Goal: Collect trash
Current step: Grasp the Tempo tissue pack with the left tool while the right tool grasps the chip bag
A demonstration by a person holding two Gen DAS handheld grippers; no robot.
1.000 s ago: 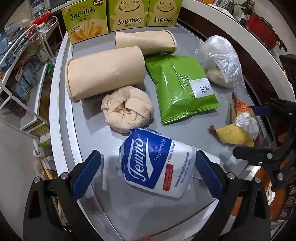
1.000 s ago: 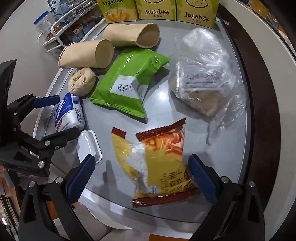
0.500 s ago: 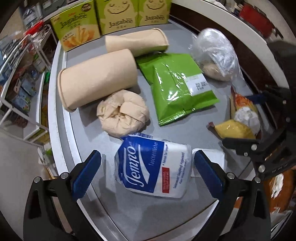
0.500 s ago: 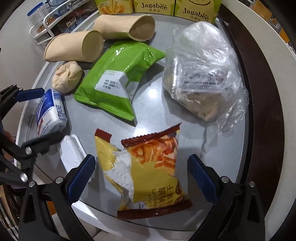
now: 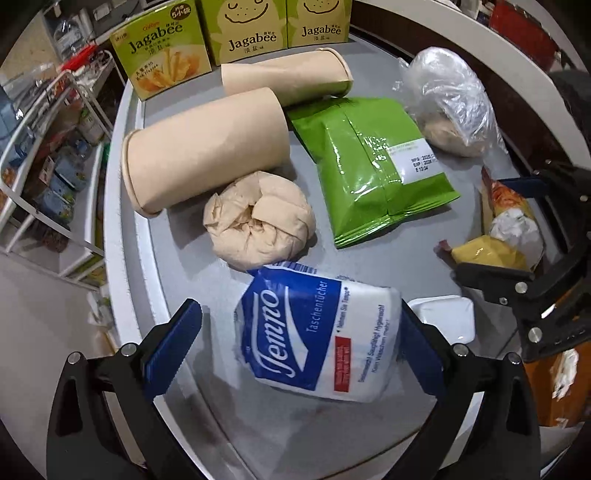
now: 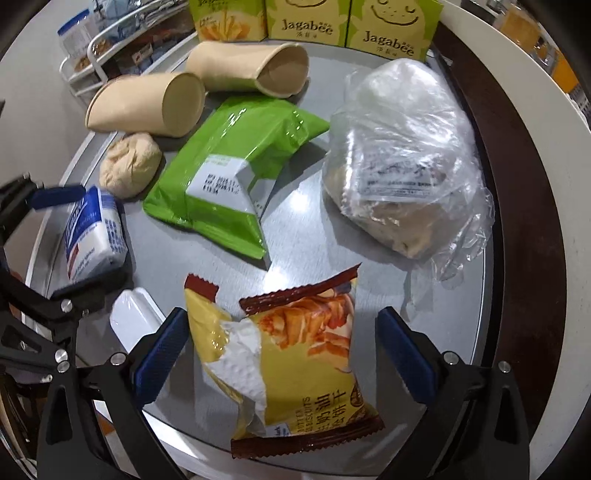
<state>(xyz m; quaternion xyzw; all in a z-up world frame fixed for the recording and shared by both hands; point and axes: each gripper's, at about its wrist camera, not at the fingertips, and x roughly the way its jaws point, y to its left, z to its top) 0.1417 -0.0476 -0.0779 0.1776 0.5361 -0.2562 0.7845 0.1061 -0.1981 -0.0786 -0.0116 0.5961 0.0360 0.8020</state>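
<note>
My left gripper (image 5: 299, 339) is open, its blue fingers on either side of a blue and white Tempo tissue pack (image 5: 317, 332) on the round grey table (image 5: 192, 258); the right pad looks to touch the pack. My right gripper (image 6: 280, 354) is open around a torn yellow biscuit wrapper (image 6: 295, 350) with white paper in it. The tissue pack also shows in the right wrist view (image 6: 92, 236), between the left gripper's fingers. Other trash lies behind: a crumpled beige napkin ball (image 5: 258, 219), two tipped beige paper cups (image 5: 203, 151), a green packet (image 5: 369, 170) and a clear plastic bag (image 5: 450, 99).
Three Jagabee boxes (image 5: 251, 29) stand at the table's back edge. A small white tray (image 5: 443, 317) lies between the two grippers near the front edge. A wire shelf rack (image 5: 44, 155) stands to the left of the table. A dark rim (image 6: 517, 184) runs along the right.
Both grippers have moved forward and lower over the table. The tissue pack now sits deeper between the left fingers, and the biscuit wrapper deeper between the right fingers.
</note>
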